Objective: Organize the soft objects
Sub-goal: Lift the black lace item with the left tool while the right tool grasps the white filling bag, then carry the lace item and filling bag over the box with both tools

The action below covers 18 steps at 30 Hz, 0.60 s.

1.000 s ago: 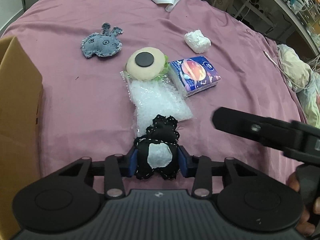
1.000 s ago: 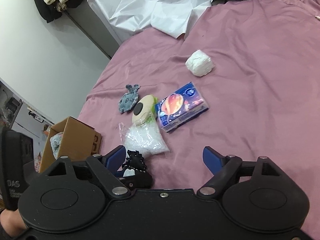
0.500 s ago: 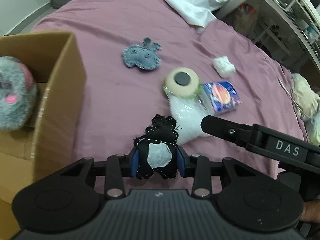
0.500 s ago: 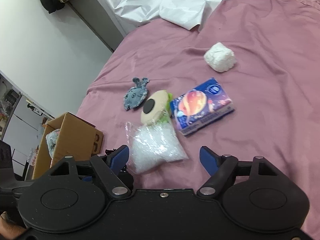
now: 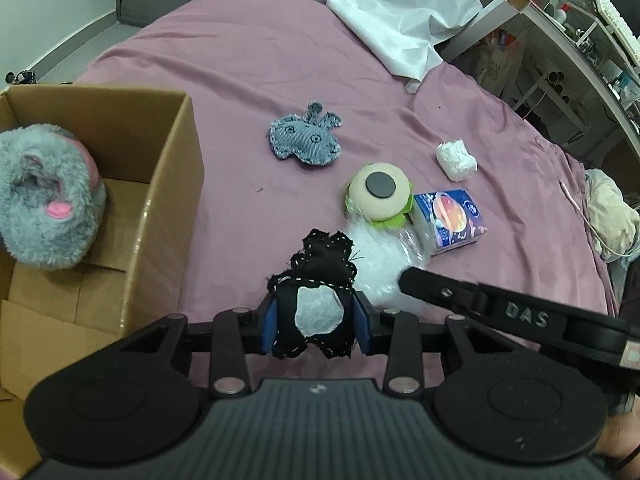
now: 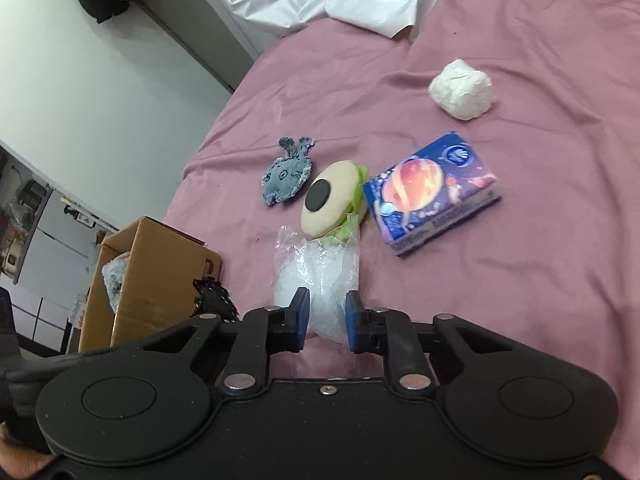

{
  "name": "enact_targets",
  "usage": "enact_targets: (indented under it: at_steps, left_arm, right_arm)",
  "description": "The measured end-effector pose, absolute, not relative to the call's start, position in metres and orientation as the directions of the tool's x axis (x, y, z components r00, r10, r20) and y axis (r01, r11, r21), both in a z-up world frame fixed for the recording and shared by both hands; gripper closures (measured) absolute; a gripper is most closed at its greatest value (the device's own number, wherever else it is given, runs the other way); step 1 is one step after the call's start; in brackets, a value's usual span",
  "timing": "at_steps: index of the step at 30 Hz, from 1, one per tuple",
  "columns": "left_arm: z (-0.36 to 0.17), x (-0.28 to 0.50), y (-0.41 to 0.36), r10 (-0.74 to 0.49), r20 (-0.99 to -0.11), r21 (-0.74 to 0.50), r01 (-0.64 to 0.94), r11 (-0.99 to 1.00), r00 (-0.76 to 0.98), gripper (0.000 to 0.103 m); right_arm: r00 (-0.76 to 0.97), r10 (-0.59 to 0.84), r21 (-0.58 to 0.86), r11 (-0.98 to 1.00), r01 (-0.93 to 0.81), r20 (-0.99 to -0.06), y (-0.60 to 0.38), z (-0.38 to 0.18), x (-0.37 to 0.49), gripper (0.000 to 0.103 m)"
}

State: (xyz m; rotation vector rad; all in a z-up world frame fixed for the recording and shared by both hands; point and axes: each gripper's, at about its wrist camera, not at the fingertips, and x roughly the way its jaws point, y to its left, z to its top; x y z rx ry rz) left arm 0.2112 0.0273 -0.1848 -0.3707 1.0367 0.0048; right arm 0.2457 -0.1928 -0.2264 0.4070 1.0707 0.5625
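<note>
My left gripper [image 5: 316, 322] is shut on a black stitched soft toy [image 5: 316, 292] with a white patch, held above the pink bedspread just right of the cardboard box [image 5: 160, 216]. A grey plush [image 5: 44, 196] lies in the box. My right gripper [image 6: 324, 322] is shut on a clear plastic bag of white filling [image 6: 320, 276] lying on the bed. Beyond it lie a beige-and-green round plush [image 6: 332, 198], a denim toy [image 6: 288, 172], a tissue pack [image 6: 432, 188] and a white wad [image 6: 462, 90].
A white sheet [image 5: 392, 12] lies at the far end of the bed. Shelving and clutter [image 5: 560, 40] stand off the bed's right side. The box [image 6: 152, 280] stands at the bed's left edge, next to a white wall.
My left gripper has carried the black toy left, toward the box. My right gripper has moved forward and closed from wide open onto the plastic bag.
</note>
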Motion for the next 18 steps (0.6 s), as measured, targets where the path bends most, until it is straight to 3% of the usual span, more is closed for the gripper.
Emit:
enact_targets:
  at_steps: [18]
  left_arm:
    - [-0.151,0.192,0.033,-0.165,-0.791,-0.31,-0.155,0.938,0.589,0.066]
  right_arm:
    - [0.473,0.584,0.564,0.801,-0.202,-0.66,-0.222,-0.192,0.217,0.093]
